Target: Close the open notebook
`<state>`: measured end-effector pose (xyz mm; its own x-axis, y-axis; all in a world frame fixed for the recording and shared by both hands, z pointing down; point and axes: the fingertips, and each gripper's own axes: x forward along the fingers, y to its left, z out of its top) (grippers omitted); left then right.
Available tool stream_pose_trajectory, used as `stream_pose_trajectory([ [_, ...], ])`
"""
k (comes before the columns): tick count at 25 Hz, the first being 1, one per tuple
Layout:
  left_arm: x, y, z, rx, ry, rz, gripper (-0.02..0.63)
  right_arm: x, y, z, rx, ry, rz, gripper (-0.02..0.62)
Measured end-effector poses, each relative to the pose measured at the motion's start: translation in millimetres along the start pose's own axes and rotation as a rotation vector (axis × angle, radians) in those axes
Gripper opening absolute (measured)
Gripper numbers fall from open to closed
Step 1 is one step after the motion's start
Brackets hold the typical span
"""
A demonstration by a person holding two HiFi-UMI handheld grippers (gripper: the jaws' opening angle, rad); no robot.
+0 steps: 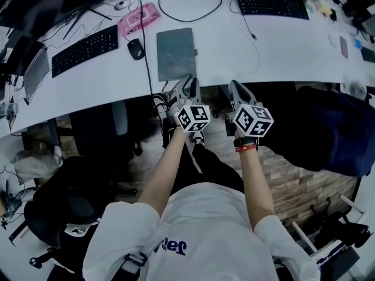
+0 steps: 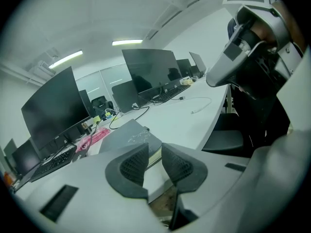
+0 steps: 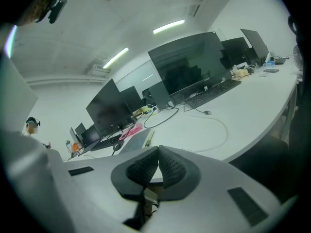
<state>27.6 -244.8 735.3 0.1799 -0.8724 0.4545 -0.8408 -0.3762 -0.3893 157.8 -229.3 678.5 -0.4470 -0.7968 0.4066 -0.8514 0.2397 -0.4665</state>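
A long curved white desk (image 1: 281, 45) is sweeping across the far side, carrying black keyboards (image 1: 85, 50) at its left and far right. Large dark monitors (image 2: 150, 69) are standing along its far edge. White ceiling strip lights (image 2: 127, 42) are glowing overhead. Black office chairs (image 1: 99, 127) are sitting near, on a wood-plank floor (image 1: 293, 186).

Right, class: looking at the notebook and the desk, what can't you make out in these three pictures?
- Head view: any print on the cover of the notebook, too small to read.
- Left gripper view: the notebook's near edge, behind the left gripper.
- Right gripper view: the notebook's near end, behind the right gripper.
- Head view: what the pink item is, too small to tell.
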Motion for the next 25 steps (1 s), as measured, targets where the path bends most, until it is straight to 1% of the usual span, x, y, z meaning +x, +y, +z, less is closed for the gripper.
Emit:
stream_pose_trajectory([
  [5, -2.6, -1.9, -1.0, -0.067, 0.022, -0.065, 0.1, -2.1, 8.6, 2.0, -0.003, 0.005, 0.008, -0.002],
  [9, -7.0, 3.6, 5.2, -0.147, 0.043, -0.116, 0.104, -3.8, 19.3, 13.7, -0.006, 0.004, 0.022, -0.002],
  [12, -18.9, 16.3, 12.5, -0.221, 0.053, -0.118, 0.104, -8.0, 33.2, 25.2, -0.009, 0.001, 0.035, -0.002],
  [17, -41.1, 43.2, 39.0, -0.345, 0.033, -0.118, 0.104, -10.9, 57.8, 57.9, -0.036, -0.03, 0.059, -0.002],
  [20, -59.7, 64.7, 58.8, -0.416, 0.005, -0.111, 0.104, -13.9, 75.2, 78.9, -0.064, -0.052, 0.074, -0.002],
  [25, -96.6, 107.8, 99.1, -0.491, -0.072, -0.088, 0.098, -22.2, 103.8, 102.0, -0.152, -0.057, 0.089, -0.002],
])
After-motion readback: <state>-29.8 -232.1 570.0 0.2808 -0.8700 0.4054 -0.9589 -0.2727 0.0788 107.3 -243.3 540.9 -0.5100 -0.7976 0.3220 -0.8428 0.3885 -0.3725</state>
